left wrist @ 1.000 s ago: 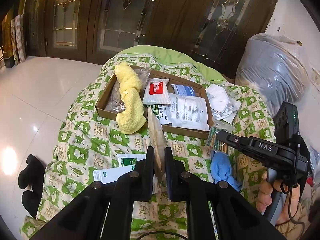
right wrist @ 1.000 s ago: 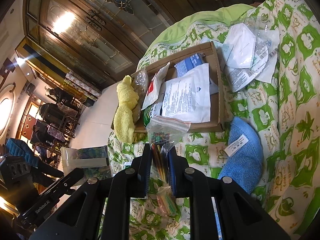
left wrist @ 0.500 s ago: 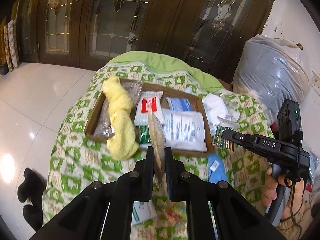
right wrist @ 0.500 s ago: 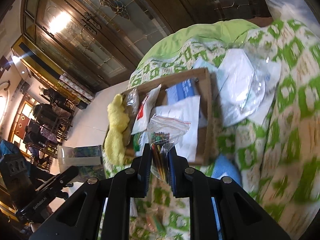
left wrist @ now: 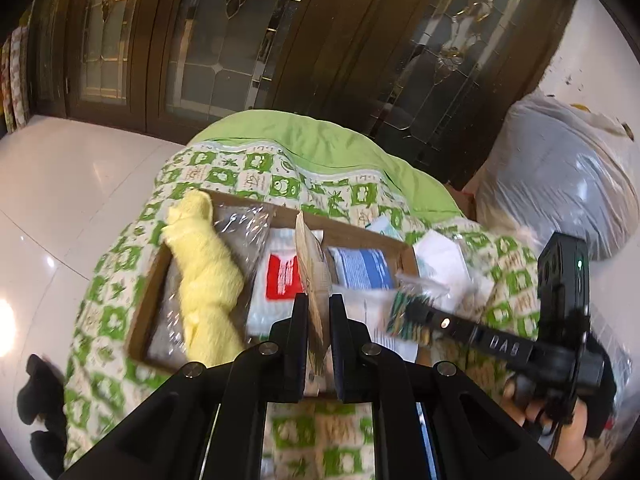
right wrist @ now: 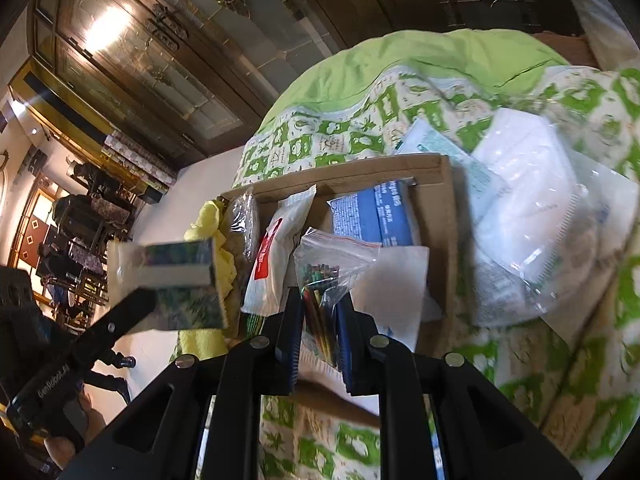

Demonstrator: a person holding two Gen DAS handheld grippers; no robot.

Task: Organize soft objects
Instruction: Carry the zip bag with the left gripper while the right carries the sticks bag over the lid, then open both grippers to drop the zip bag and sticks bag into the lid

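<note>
A shallow cardboard box [left wrist: 149, 300] lies on a green-and-white quilt [left wrist: 256, 172]. It holds a yellow towel [left wrist: 204, 280], a red-and-white packet [left wrist: 283, 276], a blue packet [left wrist: 366, 268] and white packets. My left gripper [left wrist: 318, 320] is over the box's near side, shut on a thin flat packet [left wrist: 309, 260] seen edge-on. My right gripper [right wrist: 320, 316] is shut on a clear zip bag of coloured sticks [right wrist: 326, 264], also above the box [right wrist: 444, 240]. In each view the other gripper shows at the side, the left one with the flat packet [right wrist: 176, 280] and the right one with the zip bag [left wrist: 408, 312].
White mask packets [right wrist: 532, 220] lie on the quilt right of the box. A big grey plastic bag [left wrist: 560, 200] stands at the right. Dark glazed wooden doors [left wrist: 280, 40] close the back. White tiled floor [left wrist: 60, 200] with black shoes [left wrist: 40, 380] lies to the left.
Both grippers have moved forward from the quilt's near part to above the box, each keeping its packet. The blue cloth and loose packets on the quilt have dropped out of view.
</note>
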